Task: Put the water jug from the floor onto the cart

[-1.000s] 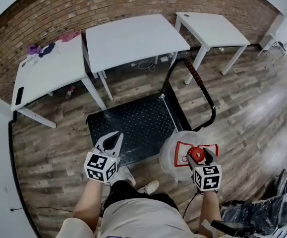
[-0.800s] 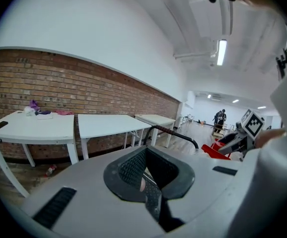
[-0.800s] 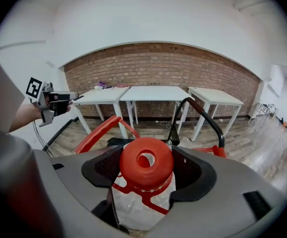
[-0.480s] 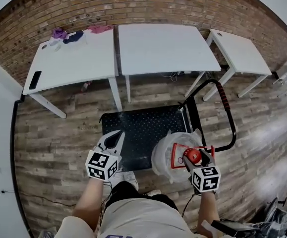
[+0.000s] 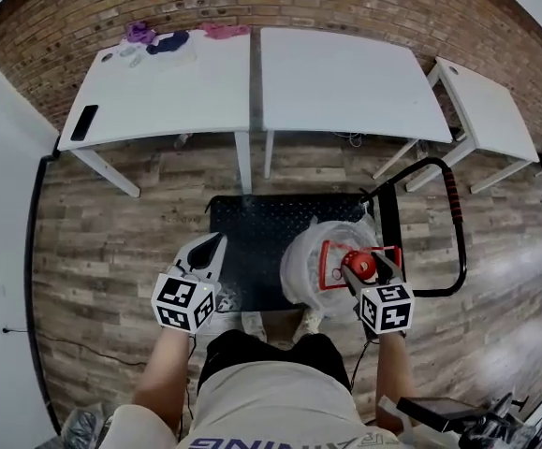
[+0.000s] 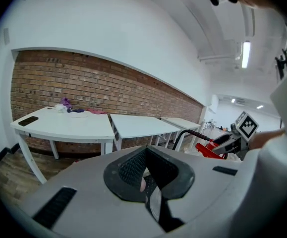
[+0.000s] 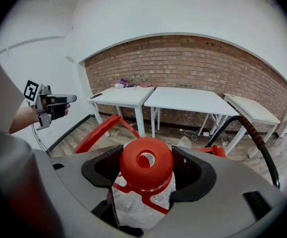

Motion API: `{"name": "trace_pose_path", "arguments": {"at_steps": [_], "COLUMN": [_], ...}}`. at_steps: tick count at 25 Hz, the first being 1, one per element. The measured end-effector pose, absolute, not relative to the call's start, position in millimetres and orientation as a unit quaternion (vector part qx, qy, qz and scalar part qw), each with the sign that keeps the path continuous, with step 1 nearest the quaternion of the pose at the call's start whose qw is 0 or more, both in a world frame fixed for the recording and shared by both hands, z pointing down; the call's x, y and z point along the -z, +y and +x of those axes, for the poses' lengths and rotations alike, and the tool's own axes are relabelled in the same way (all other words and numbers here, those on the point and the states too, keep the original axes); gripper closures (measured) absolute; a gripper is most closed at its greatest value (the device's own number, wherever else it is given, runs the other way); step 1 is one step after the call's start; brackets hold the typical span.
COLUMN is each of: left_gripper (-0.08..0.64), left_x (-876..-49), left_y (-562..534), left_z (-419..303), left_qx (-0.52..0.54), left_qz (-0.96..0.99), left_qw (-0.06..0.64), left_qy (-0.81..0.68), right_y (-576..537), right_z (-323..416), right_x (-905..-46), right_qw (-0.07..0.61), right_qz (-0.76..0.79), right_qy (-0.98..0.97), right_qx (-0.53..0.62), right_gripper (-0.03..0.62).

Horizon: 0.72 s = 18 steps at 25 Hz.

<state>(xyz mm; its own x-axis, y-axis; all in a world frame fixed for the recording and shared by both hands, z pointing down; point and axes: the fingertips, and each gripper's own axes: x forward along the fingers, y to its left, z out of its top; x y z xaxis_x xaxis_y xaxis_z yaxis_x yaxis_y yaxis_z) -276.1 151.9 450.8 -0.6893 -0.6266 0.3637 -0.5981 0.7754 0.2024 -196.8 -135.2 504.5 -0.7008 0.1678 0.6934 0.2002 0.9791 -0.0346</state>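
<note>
The water jug [image 5: 315, 255] is a clear bottle wrapped in plastic film, with a red cap [image 5: 364, 266] and a red carrying frame [image 5: 331, 267]. My right gripper [image 5: 358, 269] is shut on the cap [image 7: 146, 163], one jaw on each side, and carries the jug. In the head view the jug overlaps the right part of the cart's black studded platform [image 5: 252, 224]; I cannot tell whether it rests there. My left gripper [image 5: 216, 242] is shut and empty over the platform's left front corner. The left gripper [image 6: 150, 183] points toward the tables.
The cart's curved handle [image 5: 452, 204], with a red and black grip, rises at its right end. Three white tables [image 5: 345, 82] stand along the brick wall behind the cart. A phone [image 5: 83, 122] and some cloths [image 5: 168, 39] lie on the left table. My shoes [image 5: 254, 324] are at the cart's front edge.
The jug and my right gripper have moved from beside the cart's handle to over the platform's right part. My left gripper has moved along with them, and both grips look unchanged.
</note>
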Motion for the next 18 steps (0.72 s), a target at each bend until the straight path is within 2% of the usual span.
{"name": "trace_pose_path", "arguments": {"at_steps": [8, 18], "left_gripper": [0.560, 0.560], "left_x": [-456.9, -477.5], "left_y": [146.2, 113.1], "left_z": [-269.8, -258.8], "left_qx": [0.047, 0.056], "left_qz": [0.273, 0.220], "left_qw": [0.226, 0.256], "left_qy": [-0.934, -0.940], "right_y": [-138.3, -198.3], "right_z": [-249.4, -321.4], "right_x": [-527.9, -591.4], "right_qw": [0.375, 0.389], "right_qz": [-0.168, -0.183], "right_qy": [-0.910, -0.900], "right_qx": [0.051, 0.070], "right_gripper": [0.279, 0.279]}}
